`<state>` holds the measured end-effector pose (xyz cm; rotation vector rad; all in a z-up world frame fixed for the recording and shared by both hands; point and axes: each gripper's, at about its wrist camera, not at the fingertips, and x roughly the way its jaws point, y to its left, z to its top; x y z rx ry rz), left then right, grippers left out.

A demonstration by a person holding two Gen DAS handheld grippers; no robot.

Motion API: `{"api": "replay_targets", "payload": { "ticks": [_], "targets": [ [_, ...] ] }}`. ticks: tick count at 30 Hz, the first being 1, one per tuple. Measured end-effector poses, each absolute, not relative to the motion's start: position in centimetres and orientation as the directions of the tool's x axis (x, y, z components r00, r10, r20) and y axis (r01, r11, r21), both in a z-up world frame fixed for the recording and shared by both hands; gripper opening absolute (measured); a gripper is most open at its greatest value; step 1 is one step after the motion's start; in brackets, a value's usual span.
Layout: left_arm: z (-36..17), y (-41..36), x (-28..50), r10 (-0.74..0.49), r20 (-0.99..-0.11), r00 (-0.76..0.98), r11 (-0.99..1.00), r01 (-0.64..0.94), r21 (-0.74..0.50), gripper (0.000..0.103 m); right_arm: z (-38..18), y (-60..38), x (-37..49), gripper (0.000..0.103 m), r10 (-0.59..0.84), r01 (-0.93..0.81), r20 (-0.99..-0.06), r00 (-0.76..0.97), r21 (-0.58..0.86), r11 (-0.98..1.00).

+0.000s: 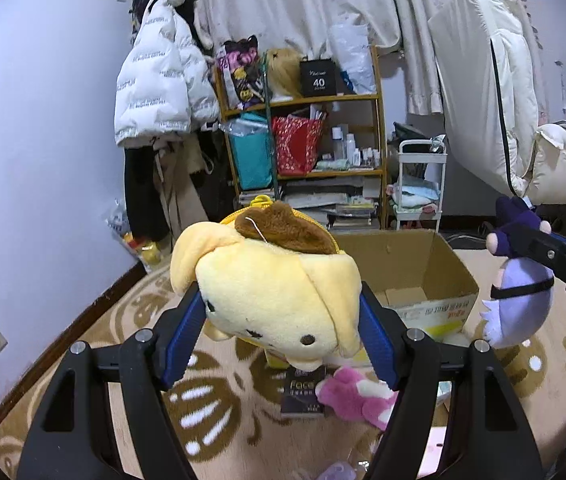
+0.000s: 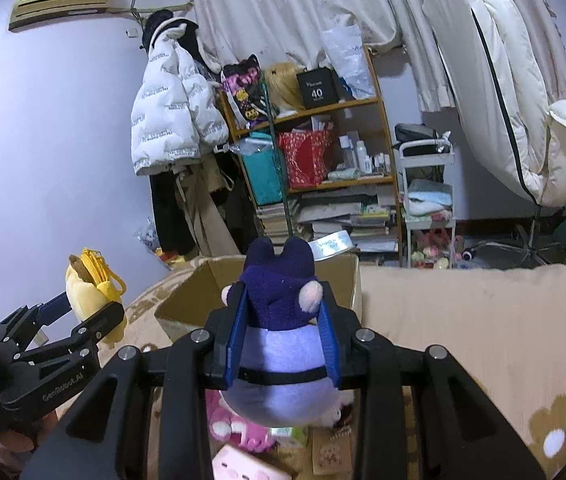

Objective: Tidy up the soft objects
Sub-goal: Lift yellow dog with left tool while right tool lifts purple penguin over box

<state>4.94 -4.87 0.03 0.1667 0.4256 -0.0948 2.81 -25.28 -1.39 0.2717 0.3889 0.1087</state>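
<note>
Both plushes sit clamped between fingers: yellow dog plush, purple plush.

A beige floral-patterned carpet carries an open brown cardboard box, a pink plush toy and a dark booklet.

Yellow, purple and pink plush over a flowered beige rug

The dog plush is pale yellow with a brown cap; the other plush is lavender with a dark purple hood; the pink plush lies on the beige rug patterned with brown-and-white flowers; the cardboard box is tan.
</note>
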Motion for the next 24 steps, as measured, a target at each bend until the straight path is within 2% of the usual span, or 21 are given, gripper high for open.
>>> {"api": "replay_targets", "payload": {
  "ticks": [8,17,24],
  "targets": [
    [0.8,-5.6,5.9,-0.064,-0.386,0.92,0.976,0.138,0.167,0.072,-0.8,-24.9,4.8,0.035,0.17,-0.085,-0.329,0.929,0.258,0.962],
    [0.5,-6.4,9.5,-0.052,-0.361,0.931,0.966,0.139,0.219,0.072,-1.3,-24.4,8.5,0.035,0.18,-0.12,-0.341,0.923,0.19,0.975],
    [-1.1,-6.5,12.2,-0.074,-0.425,0.902,0.973,0.159,0.168,0.072,-2.7,-25.3,10.5,0.035,0.213,-0.124,-0.358,0.909,0.256,0.959]
  ]
}}
